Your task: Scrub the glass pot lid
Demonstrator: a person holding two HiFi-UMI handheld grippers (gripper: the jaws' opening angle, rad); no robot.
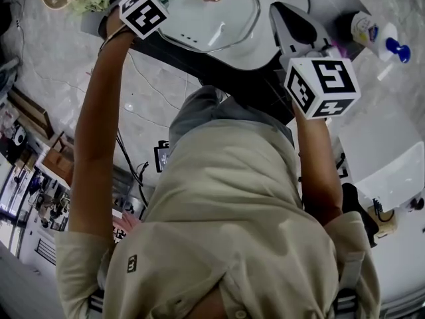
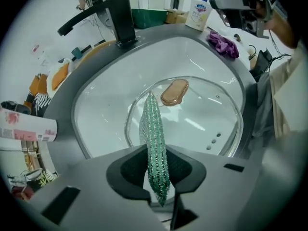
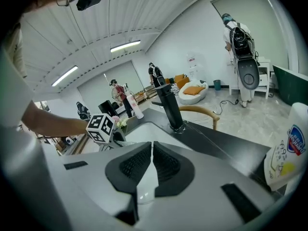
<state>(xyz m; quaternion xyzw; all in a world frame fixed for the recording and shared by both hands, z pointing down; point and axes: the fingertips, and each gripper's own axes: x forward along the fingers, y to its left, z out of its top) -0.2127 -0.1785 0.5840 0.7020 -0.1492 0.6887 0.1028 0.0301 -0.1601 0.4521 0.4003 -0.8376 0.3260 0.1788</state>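
"Over the sink, what is your left gripper (image 2: 158, 177) doing?"

"Its jaws are clamped on a green, glittery mesh scrubber (image 2: 153, 129). The scrubber stands on edge between the pads. It sticks out ahead of them, pointing down into the white sink basin (image 2: 103, 105)."

"And the lid?"

"The round glass pot lid (image 2: 207, 124) lies flat in the bottom of that basin, its tan oval knob (image 2: 174, 92) facing up. The scrubber's tip reaches over the lid just beside the knob, on the knob's left. Whether it touches the glass I cannot tell."

"What about your other hand?"

"I hold my right gripper (image 3: 150, 163) above the dark counter (image 3: 226, 143) at the right of the sink, well apart from the lid. Its black ribbed pads are drawn together with only a sliver between them, and nothing sits in that gap. It points across the basin toward my left gripper."

"Anything else around the basin?"

"A tall black faucet (image 2: 122, 13) rises at the far rim. At the far right, a white soap bottle with a blue pump (image 2: 199, 11) stands on the counter. A crumpled purple cloth (image 2: 223, 43) lies near it on the rim of the sink."
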